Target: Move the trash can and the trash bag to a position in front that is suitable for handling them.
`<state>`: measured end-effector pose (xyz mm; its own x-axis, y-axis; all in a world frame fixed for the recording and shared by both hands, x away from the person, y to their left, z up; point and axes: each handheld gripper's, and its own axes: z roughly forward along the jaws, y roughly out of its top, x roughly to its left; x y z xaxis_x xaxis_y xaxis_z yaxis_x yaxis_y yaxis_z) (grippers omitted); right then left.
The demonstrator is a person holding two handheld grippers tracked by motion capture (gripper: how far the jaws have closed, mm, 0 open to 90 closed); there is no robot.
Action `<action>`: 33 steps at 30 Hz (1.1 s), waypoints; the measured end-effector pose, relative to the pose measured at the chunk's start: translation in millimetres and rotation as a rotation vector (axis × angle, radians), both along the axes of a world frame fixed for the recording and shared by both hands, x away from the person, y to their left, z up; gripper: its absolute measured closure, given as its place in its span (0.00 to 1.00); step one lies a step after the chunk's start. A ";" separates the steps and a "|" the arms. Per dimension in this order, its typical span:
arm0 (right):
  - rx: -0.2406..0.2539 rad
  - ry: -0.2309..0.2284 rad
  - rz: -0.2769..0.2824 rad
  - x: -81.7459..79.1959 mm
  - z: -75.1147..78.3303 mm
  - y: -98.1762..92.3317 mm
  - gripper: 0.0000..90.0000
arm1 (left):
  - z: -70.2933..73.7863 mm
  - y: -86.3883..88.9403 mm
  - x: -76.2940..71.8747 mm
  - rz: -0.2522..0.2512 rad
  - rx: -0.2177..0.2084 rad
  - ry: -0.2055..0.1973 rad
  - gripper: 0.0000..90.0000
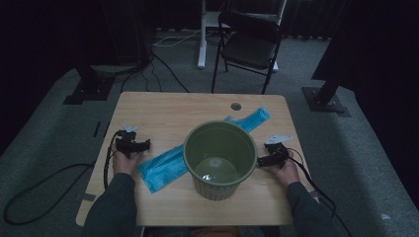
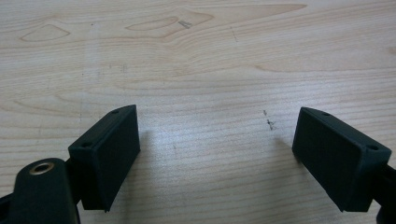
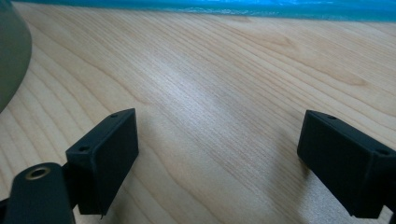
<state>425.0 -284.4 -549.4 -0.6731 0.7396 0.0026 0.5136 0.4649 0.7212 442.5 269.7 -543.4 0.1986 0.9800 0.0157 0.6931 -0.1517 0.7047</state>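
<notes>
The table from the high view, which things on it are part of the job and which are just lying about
Part of the job:
green bucket, standing upright between both hands
blue plastic bag, flat, running under the bucket
left tool, open, holding nothing
right tool, open, holding nothing

Just lying about:
black folding chair beyond the table
cables on the floor

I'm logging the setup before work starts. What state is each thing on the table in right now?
Round green ribbed plastic bucket: upright, empty, standing on the bag.
Long flat blue plastic bag: lying flat, diagonal, partly under the bucket.
Left gripper: open, nothing between its jaws.
Right gripper: open, nothing between its jaws.
</notes>
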 end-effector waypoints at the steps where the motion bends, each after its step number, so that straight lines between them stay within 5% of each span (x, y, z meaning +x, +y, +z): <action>1: 0.000 0.000 0.001 0.0 0.0 0.0 0.13 | 0.9 -0.3 0.8 0.001 0.002 0.009 0.16; 3: 0.000 -0.001 0.004 -0.4 0.0 -0.2 0.14 | 2.6 -1.4 0.9 -0.008 0.003 0.018 0.19; 10: 0.005 -0.007 0.006 -2.7 0.2 -1.2 0.18 | 11.8 -6.6 0.4 -0.062 0.013 0.068 0.52; 15: 0.019 -0.018 0.009 -6.3 0.8 -3.1 0.30 | 15.8 -9.8 -2.2 -0.126 -0.001 0.092 0.61; 24: 0.024 -0.022 0.006 -11.3 2.2 -5.1 0.43 | 48.4 -33.3 -13.3 -0.310 -0.095 0.009 0.62; 33: 0.029 -0.026 0.008 -13.0 1.6 -5.8 0.43 | 58.2 -84.3 -21.5 -0.526 -0.078 0.018 0.60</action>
